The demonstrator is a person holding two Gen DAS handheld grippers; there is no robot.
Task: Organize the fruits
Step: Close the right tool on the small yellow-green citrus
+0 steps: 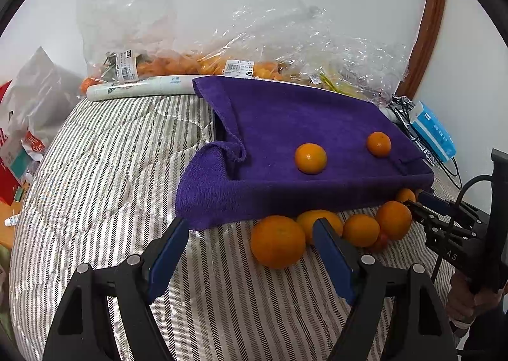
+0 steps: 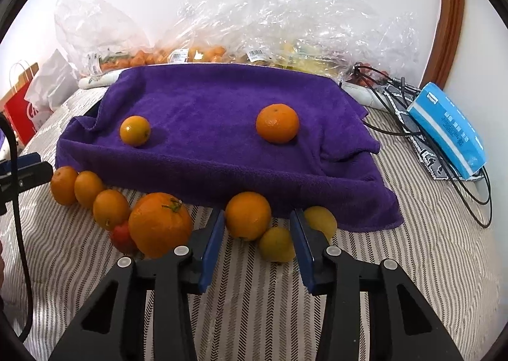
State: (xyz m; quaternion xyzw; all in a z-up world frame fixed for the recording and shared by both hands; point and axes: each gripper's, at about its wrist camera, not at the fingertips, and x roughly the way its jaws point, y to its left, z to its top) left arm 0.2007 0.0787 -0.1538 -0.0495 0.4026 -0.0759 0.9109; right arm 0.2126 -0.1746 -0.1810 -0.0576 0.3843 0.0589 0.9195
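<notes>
A purple towel (image 1: 301, 116) (image 2: 222, 100) covers a raised flat thing on the striped bedding. Two oranges rest on it (image 1: 310, 158) (image 1: 378, 144), also visible in the right wrist view (image 2: 135, 130) (image 2: 277, 122). Several oranges line its front edge, among them a big stemmed one (image 2: 160, 227), with a small red fruit (image 2: 122, 237) and two lemons (image 2: 276, 243) (image 2: 320, 221). My right gripper (image 2: 257, 214) (image 1: 416, 200) is open; an orange (image 2: 247, 215) sits at its tips, with a gap on the right side. My left gripper (image 1: 250, 222) stands open and holds nothing, an orange (image 1: 277, 240) just ahead.
Clear plastic bags (image 1: 190, 43) (image 2: 285, 17) of fruit lie along the wall behind the towel, with a white roll (image 1: 143, 89). A blue tissue pack (image 2: 451, 129) and black cables (image 2: 470, 195) lie at the right. A red paper bag (image 2: 22, 113) stands at the left.
</notes>
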